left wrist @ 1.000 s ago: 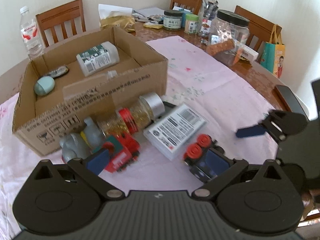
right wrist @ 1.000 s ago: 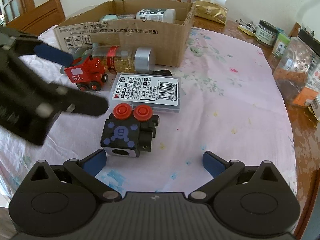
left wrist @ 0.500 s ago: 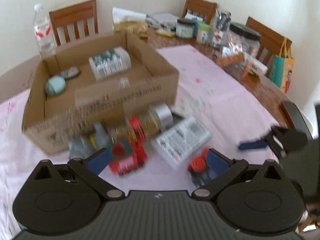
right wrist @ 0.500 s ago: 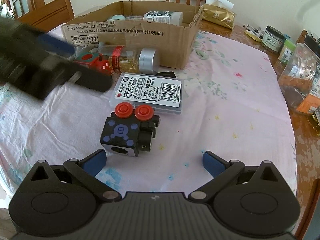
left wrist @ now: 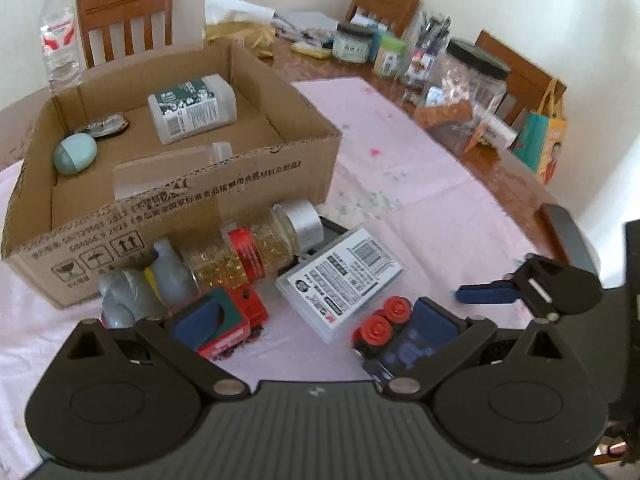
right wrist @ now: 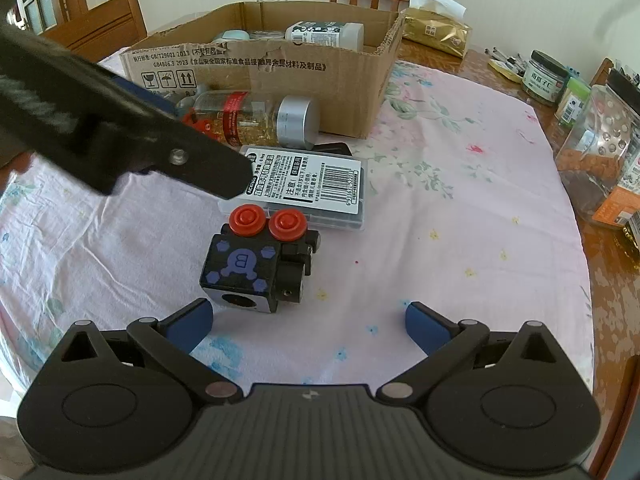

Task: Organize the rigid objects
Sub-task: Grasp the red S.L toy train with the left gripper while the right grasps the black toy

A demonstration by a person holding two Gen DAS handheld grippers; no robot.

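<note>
My left gripper (left wrist: pixel 316 320) is open and hovers low over the pink cloth. Its left pad is over the red toy train (left wrist: pixel 256 308) and its right pad over the black block toy with red wheels (left wrist: pixel 378 326). Between them lies a clear labelled case (left wrist: pixel 344 276). Behind it are a glass bottle of gold beads (left wrist: pixel 240 252) and a grey elephant (left wrist: pixel 124 296), against the cardboard box (left wrist: pixel 200 208). My right gripper (right wrist: pixel 308 324) is open, just short of the black block toy (right wrist: pixel 248 268), nothing between its pads.
The box holds a white bottle (left wrist: pixel 192 108) and a teal egg shape (left wrist: pixel 75 153). Jars (left wrist: pixel 472 80), a gift bag (left wrist: pixel 540 140) and a gold packet (right wrist: pixel 436 32) crowd the far wooden table edge. A water bottle (left wrist: pixel 60 40) and chairs stand behind.
My left gripper has swung in from the left over the train, toward the labelled case. The right gripper has edged slightly closer to the black block toy. Both stay open.
</note>
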